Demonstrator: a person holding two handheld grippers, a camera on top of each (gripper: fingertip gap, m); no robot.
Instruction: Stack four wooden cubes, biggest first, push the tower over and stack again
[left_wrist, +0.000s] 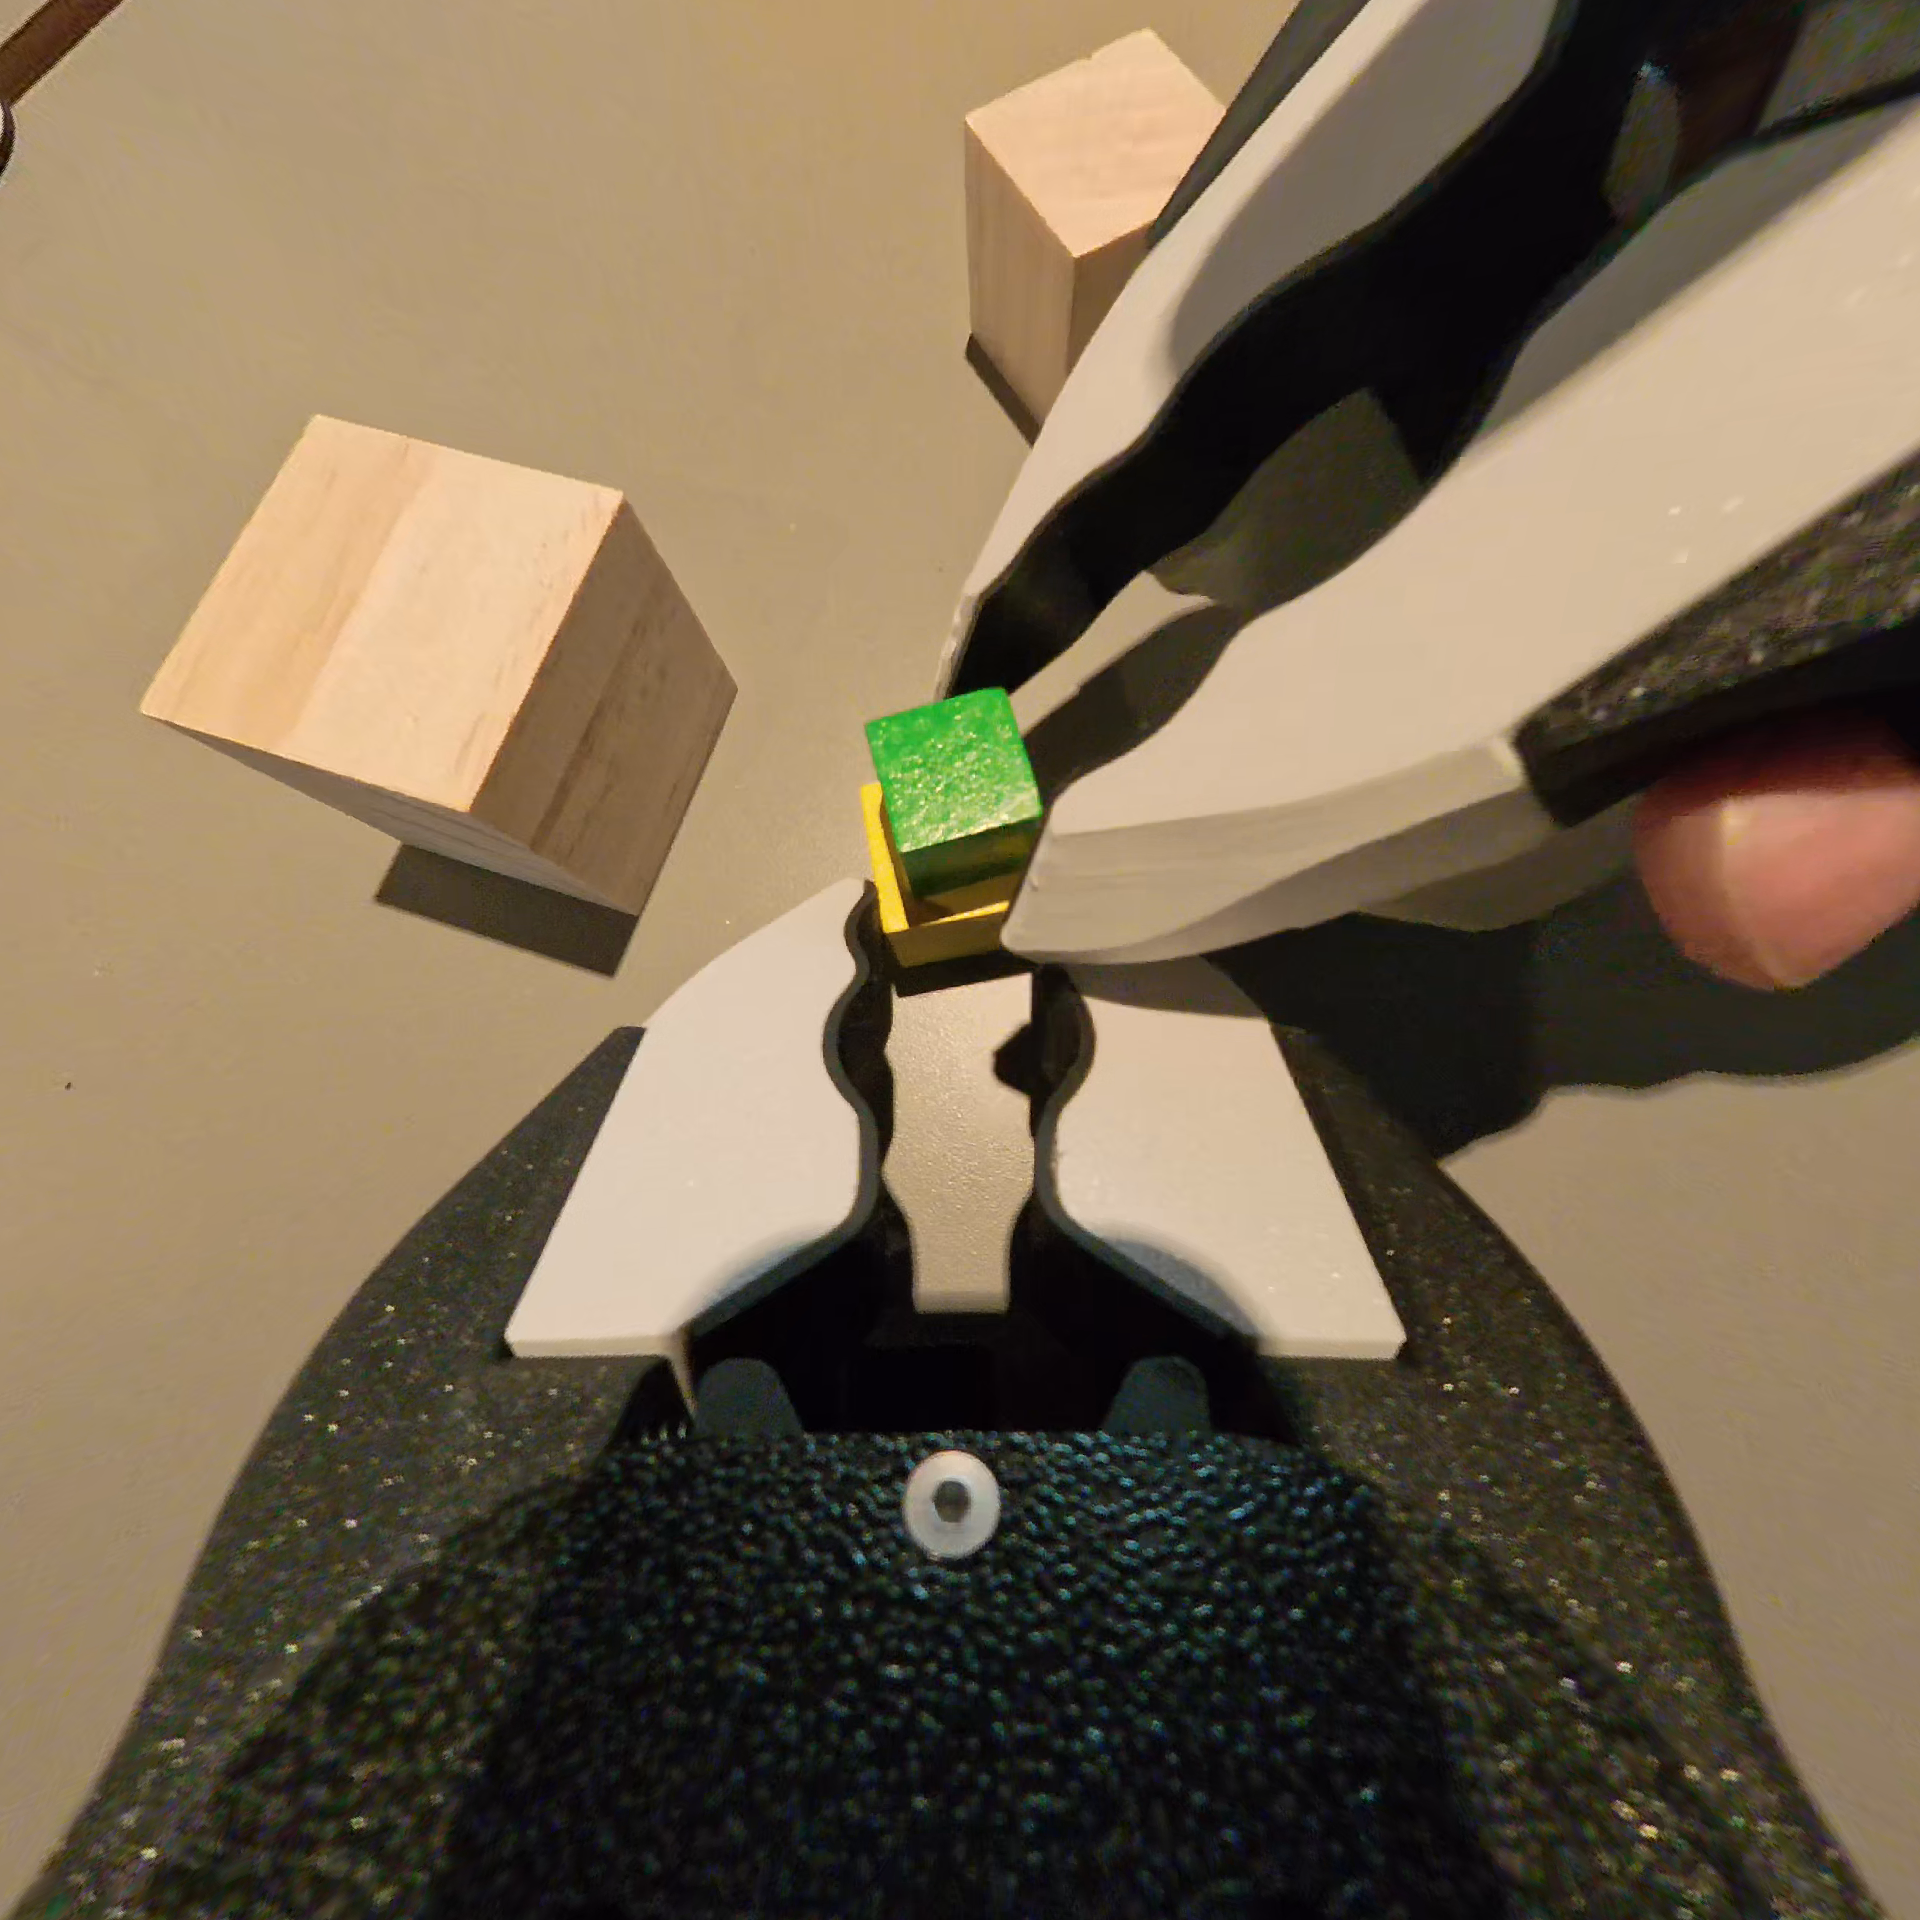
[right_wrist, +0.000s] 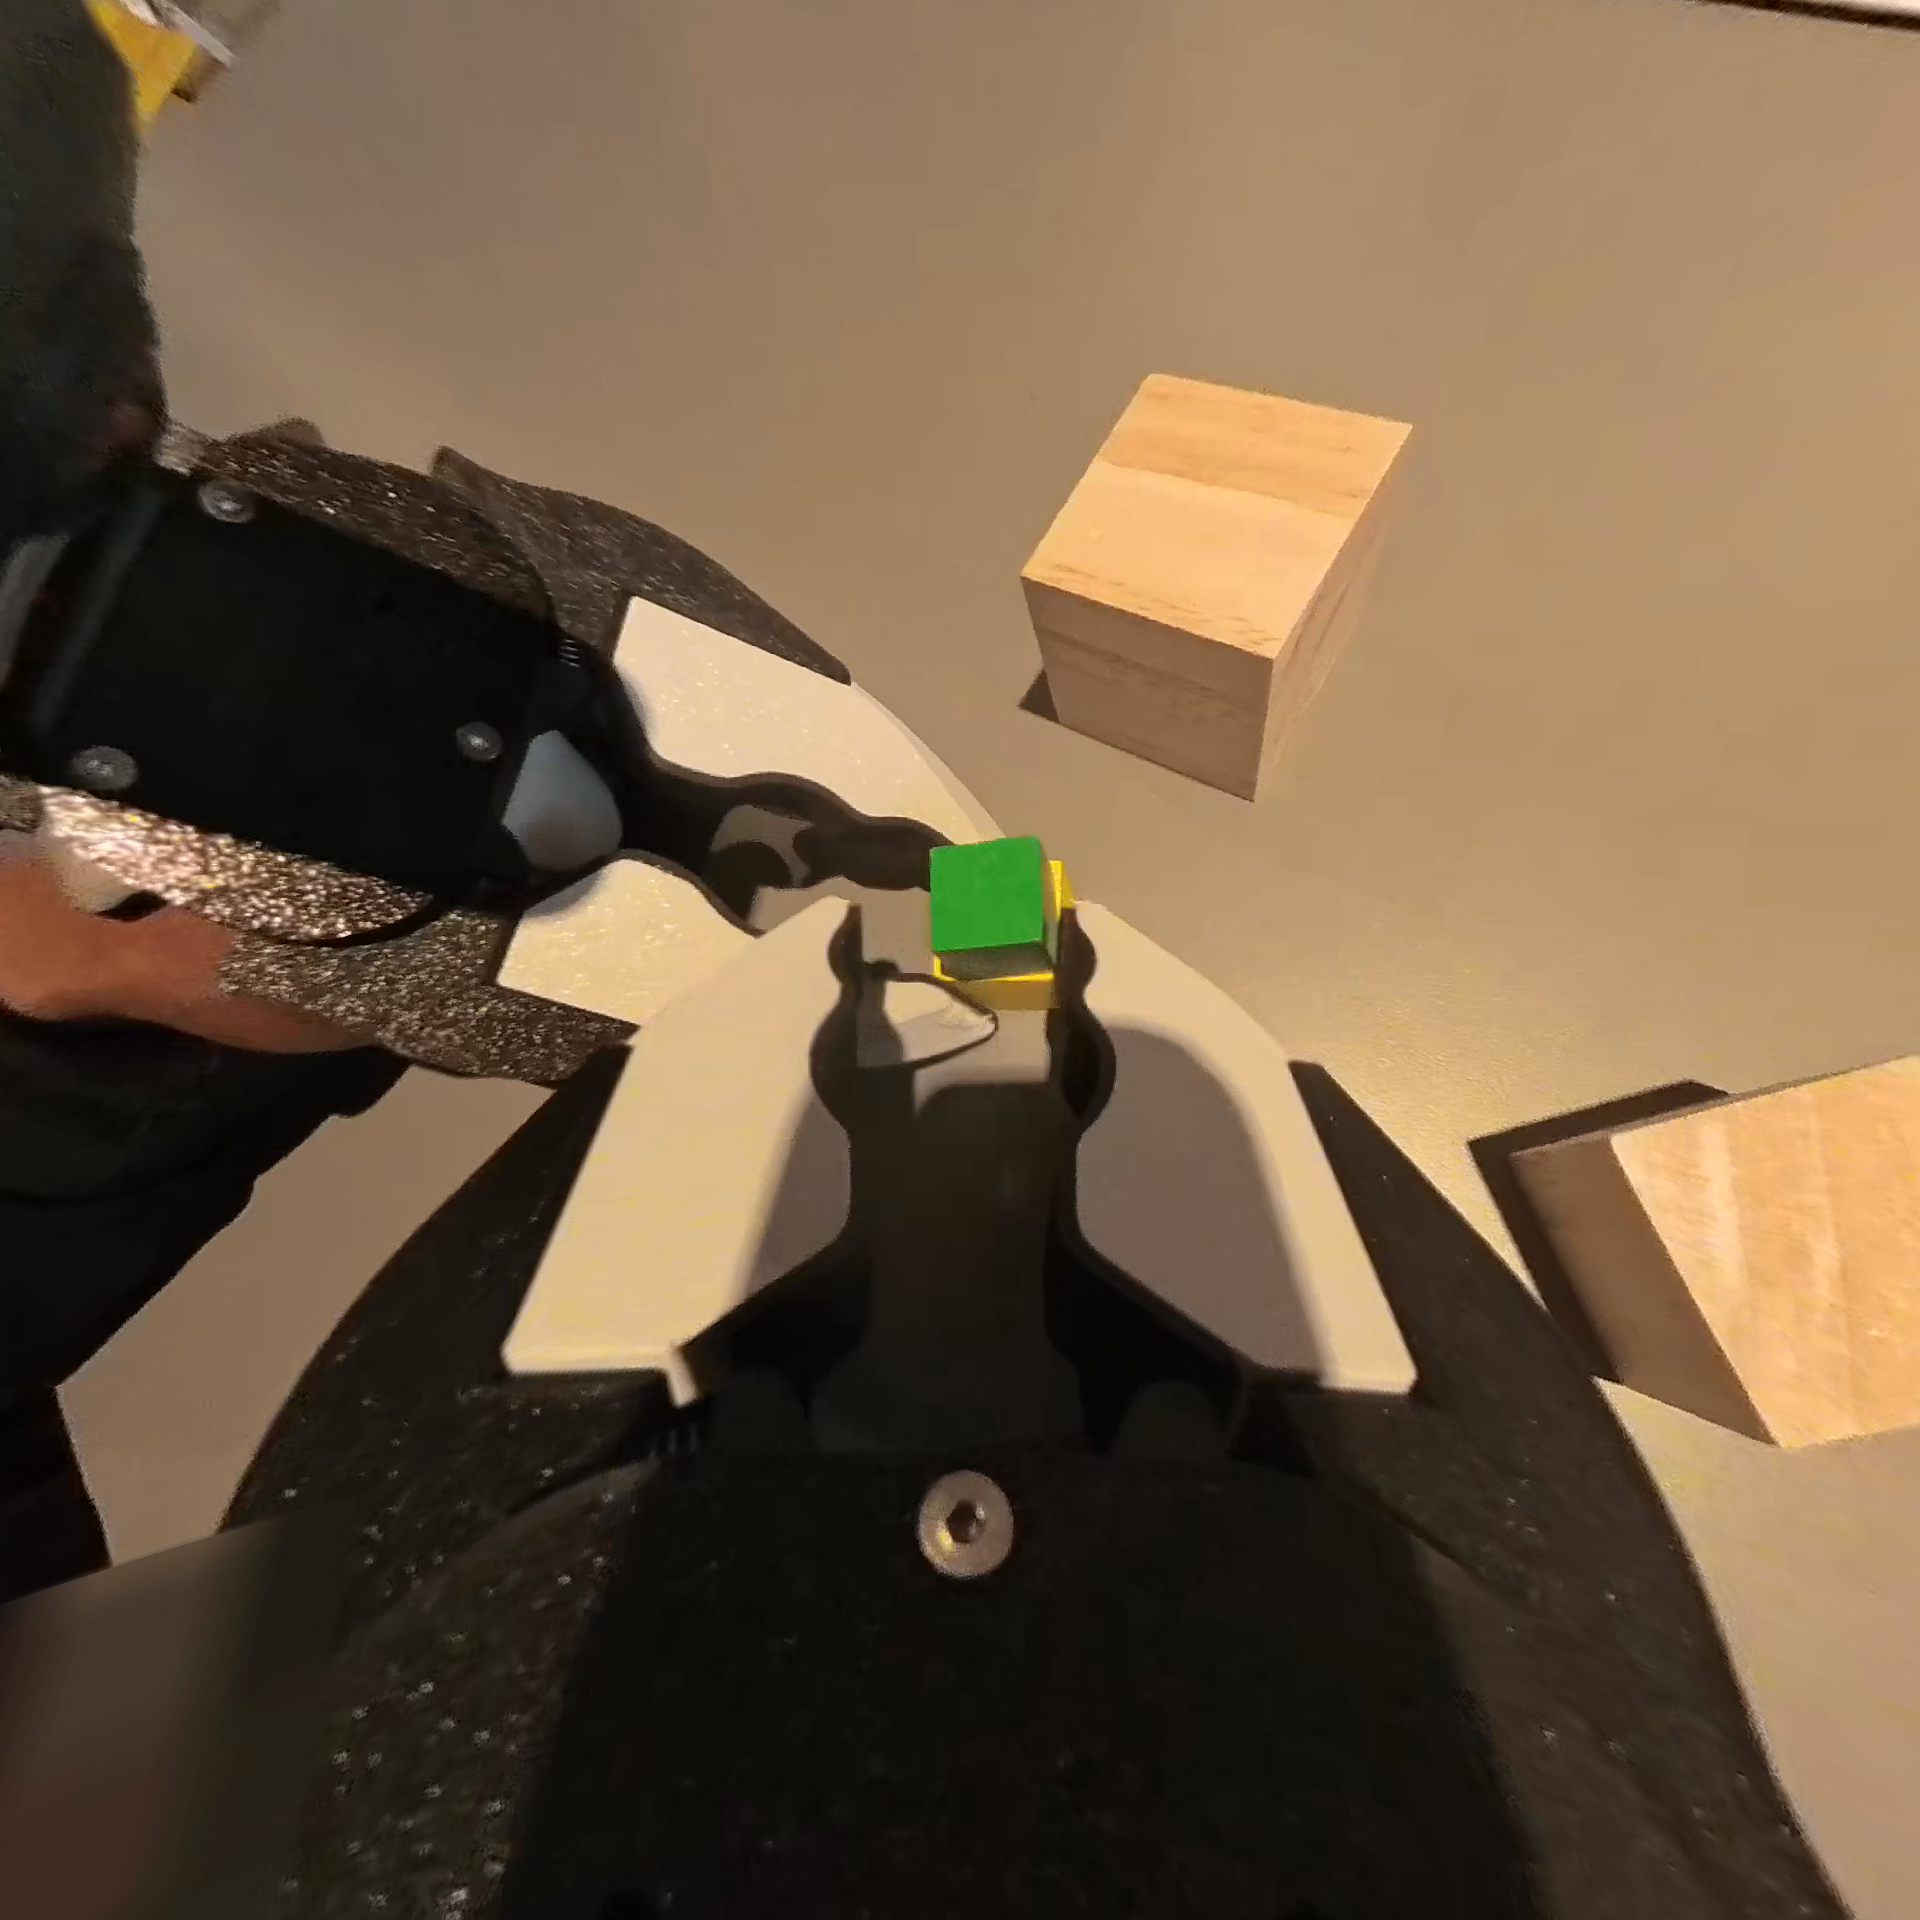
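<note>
A small green cube (left_wrist: 951, 800) sits on a small yellow cube (left_wrist: 940, 930) on the tan table; the pair also shows in the right wrist view, green (right_wrist: 987, 894) on yellow (right_wrist: 1023, 992). My left gripper (left_wrist: 951, 930) is closed against the sides of the yellow cube. My right gripper (right_wrist: 961, 914) is open, its fingers on either side of the little stack, and its right finger is next to the yellow cube. In the left wrist view it (left_wrist: 992, 790) comes in from the upper right. A plain wooden cube (left_wrist: 447, 655) (right_wrist: 1216, 582) stands apart. Another (left_wrist: 1081, 208) (right_wrist: 1745, 1247) is partly hidden.
The tan table (right_wrist: 1558, 260) runs on beyond the cubes. A person's thumb (left_wrist: 1766, 883) presses the right gripper's handle. A hand (right_wrist: 94, 956) holds the left gripper at the left edge of the right wrist view. My two grippers' fingertips are within a few centimetres of each other. The plain wooden cube (right_wrist: 1216, 582) sits 6 cm or so from the ends of my right fingers. Seen from the left wrist view (left_wrist: 502, 579) as well.
</note>
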